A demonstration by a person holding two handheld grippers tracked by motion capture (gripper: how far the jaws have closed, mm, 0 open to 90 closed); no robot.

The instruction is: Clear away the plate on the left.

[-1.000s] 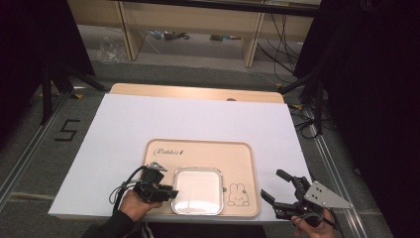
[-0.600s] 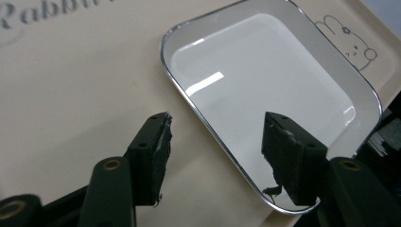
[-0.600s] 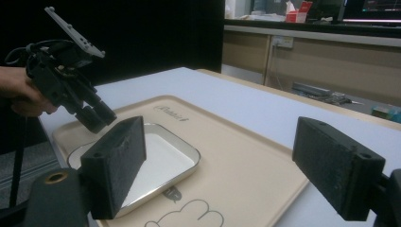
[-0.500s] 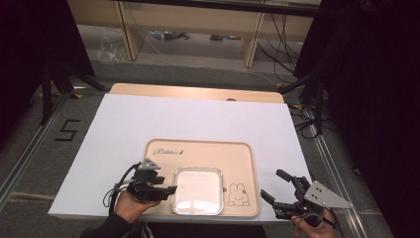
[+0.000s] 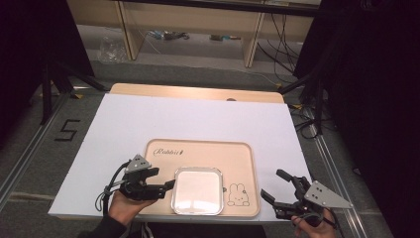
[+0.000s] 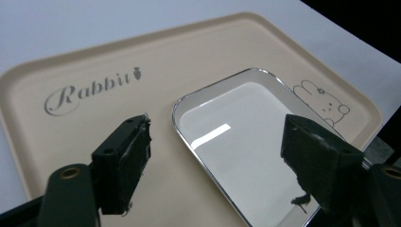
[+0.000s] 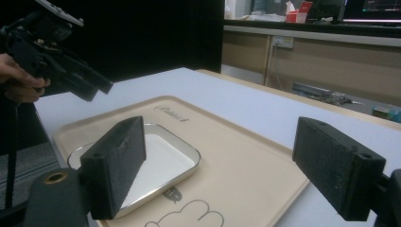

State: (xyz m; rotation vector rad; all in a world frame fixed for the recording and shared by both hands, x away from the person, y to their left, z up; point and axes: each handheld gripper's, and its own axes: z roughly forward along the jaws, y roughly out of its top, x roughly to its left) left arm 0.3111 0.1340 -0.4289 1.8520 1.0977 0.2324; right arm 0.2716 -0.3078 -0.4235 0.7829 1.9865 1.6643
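A shallow, shiny metal tray (image 5: pixel 196 190) lies flat near the front of a beige tray (image 5: pixel 208 151) on the white tabletop (image 5: pixel 198 119), likely stiff, light and slippery, best pinched by its raised rim, between the left gripper (image 5: pixel 166 187) and right gripper (image 5: pixel 273 186), both with jaws apart and empty.

light: dim room, bright table (image 5: pixel 148 124) | glare: metal dish (image 6: pixel 236 137) | blur: near fingers (image 7: pixel 118 165) soft

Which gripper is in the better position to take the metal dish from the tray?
Probably the left gripper: it is open beside the dish's left rim. The right gripper, also open, is beyond the tray's right edge.
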